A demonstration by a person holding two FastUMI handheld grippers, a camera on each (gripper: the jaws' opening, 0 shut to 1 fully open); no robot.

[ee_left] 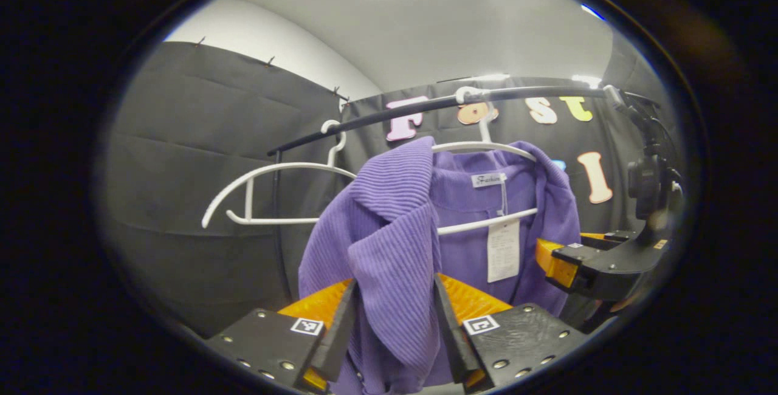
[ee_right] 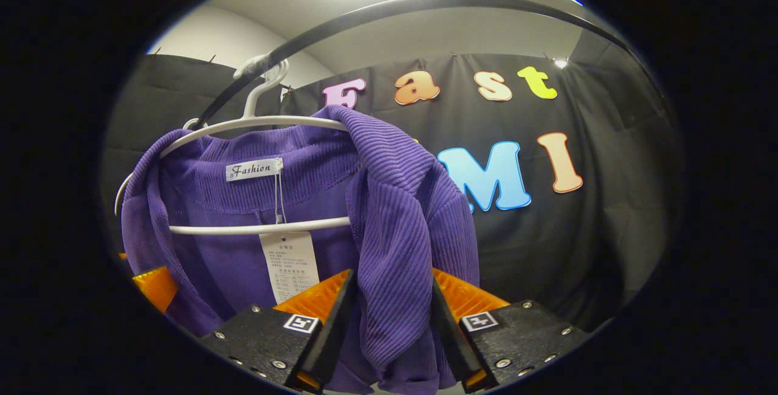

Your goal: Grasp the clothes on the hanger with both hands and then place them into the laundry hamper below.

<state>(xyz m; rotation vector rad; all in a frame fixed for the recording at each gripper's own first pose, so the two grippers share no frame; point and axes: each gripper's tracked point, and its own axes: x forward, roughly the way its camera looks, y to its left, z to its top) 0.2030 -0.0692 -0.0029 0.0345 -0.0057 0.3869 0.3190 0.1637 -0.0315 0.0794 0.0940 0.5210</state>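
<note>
My left tool [ee_left: 394, 322] pinches the purple cardigan's [ee_left: 395, 243] front fold; my right tool [ee_right: 394, 322] clamps its other fold; the garment hangs on the white hanger [ee_right: 255, 121].

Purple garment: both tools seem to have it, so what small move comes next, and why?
Probably lift both front edges up and off the white hanger. The purple garment hangs on it, with the left tool and right tool each pinching a fold.

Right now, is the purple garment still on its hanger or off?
On. The purple garment drapes over the white hanger, hooked on the black rail; both grippers' fingers clamp its front edges.
</note>
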